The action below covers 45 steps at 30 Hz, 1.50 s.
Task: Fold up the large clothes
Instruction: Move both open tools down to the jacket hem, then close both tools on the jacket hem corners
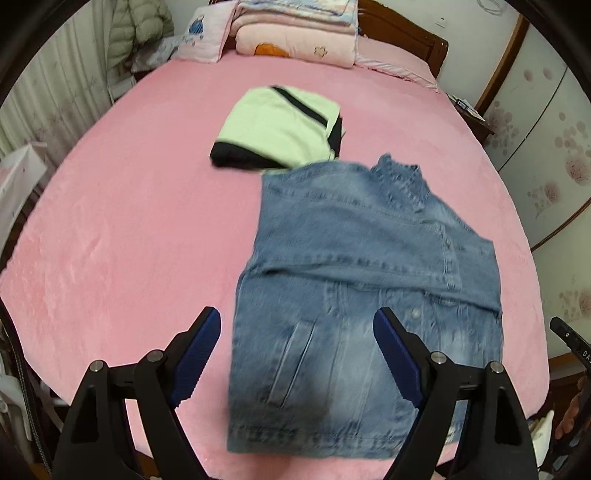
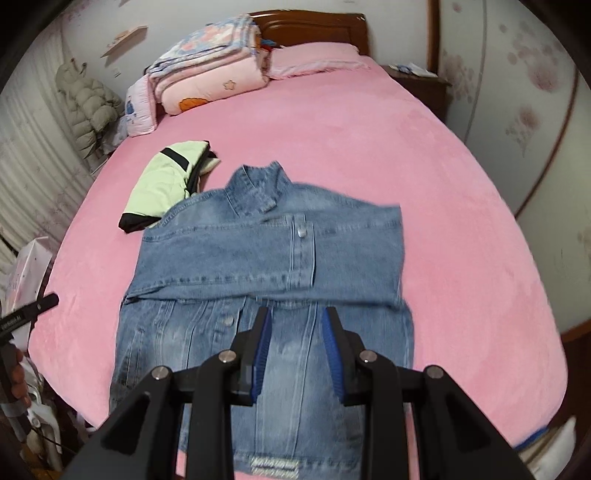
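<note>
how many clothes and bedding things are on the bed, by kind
Blue denim jacket, sleeves folded across its front: 1
Folded pale green and black garment: 1
Stack of folded pink quilts at the headboard: 1
Pink pillows: 2, one flat pink pillow and one pink pillow with a blue print
Total: 5, on the pink bed sheet

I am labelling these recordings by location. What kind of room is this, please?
Most likely a home bedroom. The denim jacket lies on a bed with a pink cover and a wooden headboard; folded quilts are stacked at its head, and a puffer coat hangs beside it.
</note>
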### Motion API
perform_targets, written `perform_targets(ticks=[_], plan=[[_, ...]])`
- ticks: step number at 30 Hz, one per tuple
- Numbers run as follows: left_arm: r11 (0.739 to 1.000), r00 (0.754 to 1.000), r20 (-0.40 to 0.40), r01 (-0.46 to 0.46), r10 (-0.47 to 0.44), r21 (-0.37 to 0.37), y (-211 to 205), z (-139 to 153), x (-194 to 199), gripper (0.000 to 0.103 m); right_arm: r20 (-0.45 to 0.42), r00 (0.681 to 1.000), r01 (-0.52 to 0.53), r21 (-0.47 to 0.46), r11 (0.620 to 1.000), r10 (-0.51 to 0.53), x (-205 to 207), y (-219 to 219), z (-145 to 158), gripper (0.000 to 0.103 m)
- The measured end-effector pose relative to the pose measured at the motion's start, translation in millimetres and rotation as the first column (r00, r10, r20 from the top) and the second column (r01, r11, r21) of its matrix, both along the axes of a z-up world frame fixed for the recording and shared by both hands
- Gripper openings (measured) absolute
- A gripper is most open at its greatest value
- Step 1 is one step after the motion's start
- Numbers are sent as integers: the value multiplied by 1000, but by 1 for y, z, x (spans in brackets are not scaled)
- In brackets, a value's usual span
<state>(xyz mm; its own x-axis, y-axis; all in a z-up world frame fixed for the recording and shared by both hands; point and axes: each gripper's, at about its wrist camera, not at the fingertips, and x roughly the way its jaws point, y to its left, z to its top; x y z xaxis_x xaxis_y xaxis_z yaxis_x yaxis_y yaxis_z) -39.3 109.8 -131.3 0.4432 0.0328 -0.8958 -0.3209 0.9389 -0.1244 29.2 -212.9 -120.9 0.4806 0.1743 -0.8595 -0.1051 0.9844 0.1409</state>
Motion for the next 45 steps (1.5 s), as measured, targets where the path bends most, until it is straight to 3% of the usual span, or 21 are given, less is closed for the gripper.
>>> perform_targets(ticks=[8, 19, 24, 27, 29, 37, 45], plan=[[994, 998, -53, 31, -37, -108, 26, -59, -48, 84, -17, 996, 87, -8, 996, -87, -52, -7, -33, 28], [984, 991, -107, 59, -77, -167, 25, -131, -84, 84, -82, 985, 154, 6, 988, -153, -102, -23, -80, 28], [966, 990, -124, 33, -67, -258, 33, -169, -95, 83, -94, 983, 157, 7, 988, -156, -116, -30, -90, 28], [945, 992, -115, 18, -59, -326, 38, -184, -97, 76, -97, 983, 155, -1, 988, -155, -121, -34, -96, 28], [935, 992, -109, 25, -68, -354, 39, -191, -96, 74, -98, 983, 157, -3, 988, -157, -123, -36, -100, 28], [935, 983, -135, 69, -122, -348, 33, -215, -91, 74, -112, 981, 159, 7, 987, -157, -130, -47, -117, 28], [929, 972, -126, 144, -197, -342, 27, -218, -90, 74, -166, 970, 181, 2, 983, -178, -135, -79, -148, 28]])
